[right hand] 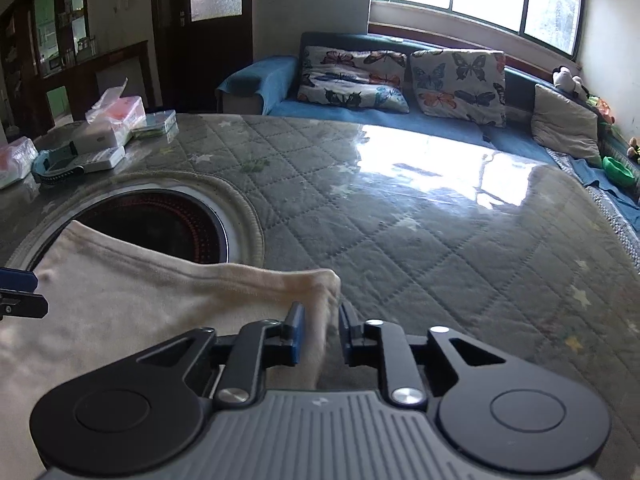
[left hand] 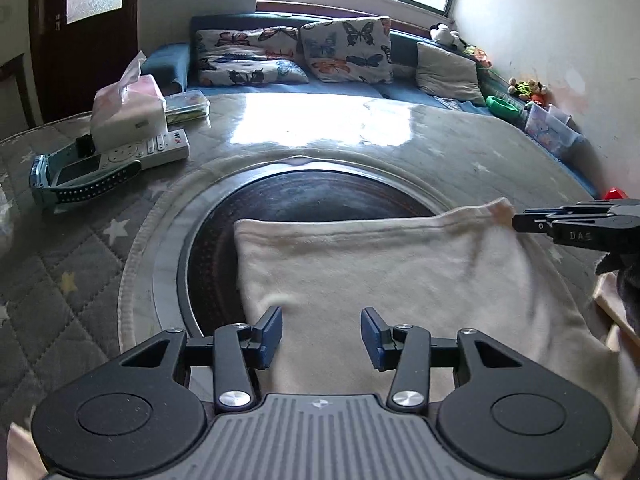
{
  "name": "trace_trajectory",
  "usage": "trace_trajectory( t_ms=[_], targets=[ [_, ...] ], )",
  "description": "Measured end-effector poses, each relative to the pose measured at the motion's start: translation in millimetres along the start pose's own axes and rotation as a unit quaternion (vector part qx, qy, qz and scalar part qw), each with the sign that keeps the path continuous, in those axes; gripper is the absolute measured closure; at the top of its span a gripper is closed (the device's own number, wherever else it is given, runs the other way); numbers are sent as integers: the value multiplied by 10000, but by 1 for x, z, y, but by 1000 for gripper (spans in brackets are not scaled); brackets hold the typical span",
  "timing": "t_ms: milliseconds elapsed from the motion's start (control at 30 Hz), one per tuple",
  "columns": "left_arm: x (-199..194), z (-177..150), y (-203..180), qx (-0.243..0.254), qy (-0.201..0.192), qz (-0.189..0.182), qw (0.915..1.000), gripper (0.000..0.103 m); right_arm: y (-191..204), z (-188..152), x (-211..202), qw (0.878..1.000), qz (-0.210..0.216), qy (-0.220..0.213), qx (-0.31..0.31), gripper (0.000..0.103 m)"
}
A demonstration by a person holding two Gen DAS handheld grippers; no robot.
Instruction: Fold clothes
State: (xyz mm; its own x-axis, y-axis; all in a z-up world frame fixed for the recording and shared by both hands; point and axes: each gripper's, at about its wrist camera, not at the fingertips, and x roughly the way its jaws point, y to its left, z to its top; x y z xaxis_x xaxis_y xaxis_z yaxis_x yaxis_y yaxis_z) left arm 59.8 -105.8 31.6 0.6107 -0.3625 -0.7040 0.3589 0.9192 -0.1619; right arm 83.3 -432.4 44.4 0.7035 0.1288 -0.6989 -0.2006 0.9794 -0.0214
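A cream garment (left hand: 380, 276) lies folded on the quilted table, partly covering a round dark inset (left hand: 304, 200). My left gripper (left hand: 321, 334) hovers open over the garment's near part, with nothing between its fingers. In the right wrist view, my right gripper (right hand: 320, 330) has its blue-padded fingers closed on a bunched fold at the garment's right corner (right hand: 320, 284), which stands slightly raised. From the left wrist view the right gripper (left hand: 520, 224) shows side-on at that same corner. The left gripper's fingertip (right hand: 18, 280) pokes in at the left edge of the right wrist view.
A tissue box (left hand: 128, 112), a white remote (left hand: 160, 148), a handheld device with a dark strap (left hand: 80, 180) and a flat case (left hand: 188, 106) sit at the table's far left. A blue sofa with butterfly cushions (left hand: 344, 50) runs behind the table. The quilted cover (right hand: 440, 240) spreads to the right.
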Motion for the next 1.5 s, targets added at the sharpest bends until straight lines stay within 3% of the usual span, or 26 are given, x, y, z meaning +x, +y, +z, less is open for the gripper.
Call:
trace_trajectory(
  t_ms=[167,433,667,900,1100,1267,1333,1500],
  targets=[
    [-17,-11,-13,62,-72,-175,9998,51,-13,-29,-54,9995,108,-220,178,79],
    [-41,-53,-58,599,-113,-586,9964,50,-19,-96,-123,9985,218,-287,412,79],
    [-46,-69,-66,576,-93,-591,9965,49,-44,-130,-118,9949,126,-63,996,79],
    [-44,-75,-65,496,-73,-505,9975,46,-32,-135,-119,9953,316,-161,906,79],
    [-44,-78,-69,671,-103,-451,9967,43,-27,-137,-119,9948,-804,-316,538,79],
    [-43,-80,-70,700,-125,-482,9963,39,-19,-145,-119,9783,-2051,-305,-30,77],
    [-43,-80,-71,720,-129,-490,9961,38,-23,-150,-118,9723,-2327,-229,-42,67],
    [-44,-81,-70,725,-131,-507,9960,38,-36,-153,-128,9643,-2612,-301,309,66]
  ],
)
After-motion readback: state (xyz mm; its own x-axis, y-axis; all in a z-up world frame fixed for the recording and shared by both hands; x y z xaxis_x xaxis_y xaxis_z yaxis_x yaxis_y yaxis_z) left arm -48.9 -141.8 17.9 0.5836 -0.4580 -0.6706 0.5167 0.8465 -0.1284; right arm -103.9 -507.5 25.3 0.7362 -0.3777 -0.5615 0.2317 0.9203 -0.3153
